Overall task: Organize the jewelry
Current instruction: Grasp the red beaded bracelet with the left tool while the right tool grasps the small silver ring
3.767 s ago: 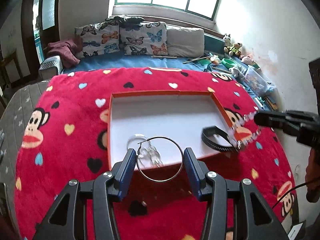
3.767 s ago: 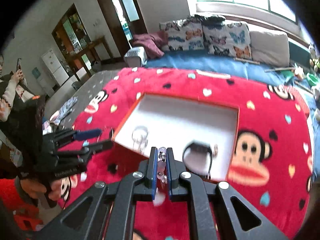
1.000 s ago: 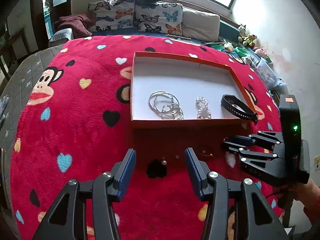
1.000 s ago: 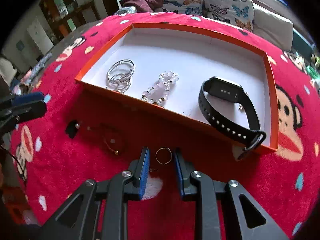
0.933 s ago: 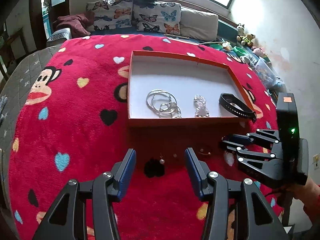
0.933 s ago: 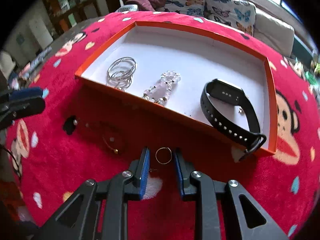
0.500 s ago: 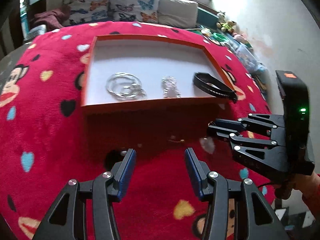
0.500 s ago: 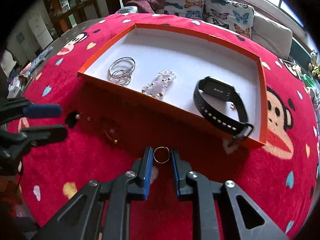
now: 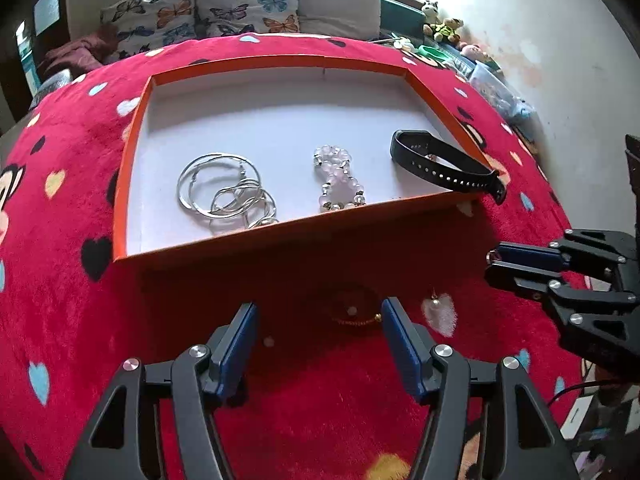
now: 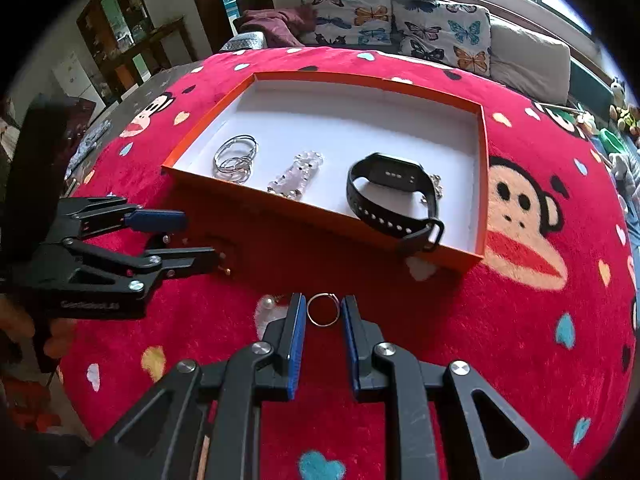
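An orange tray (image 9: 132, 152) with a white floor holds silver hoops (image 9: 224, 192), a pale bead bracelet (image 9: 338, 178) and a black wristband (image 9: 440, 168). My left gripper (image 9: 316, 320) points down at the red blanket, its jaws opening and nothing pressed between the pads. A thin gold piece with a pearl (image 9: 352, 314) lies on the blanket between its fingertips. A pearl stud (image 9: 269, 342) lies near the left finger. My right gripper (image 10: 322, 312) is shut on a small silver ring (image 10: 323, 309), held just above the blanket in front of the tray (image 10: 482, 184).
The red monkey blanket (image 10: 520, 320) covers the whole surface. A small pearl earring (image 10: 267, 302) lies left of the right gripper's fingers. The left gripper (image 10: 200, 238) is at the left in the right wrist view. Butterfly pillows (image 10: 400, 28) lie behind.
The left gripper has come down and shifted right over the gold piece, and its jaws stand wider. The right gripper closed on the ring and lifted slightly with it.
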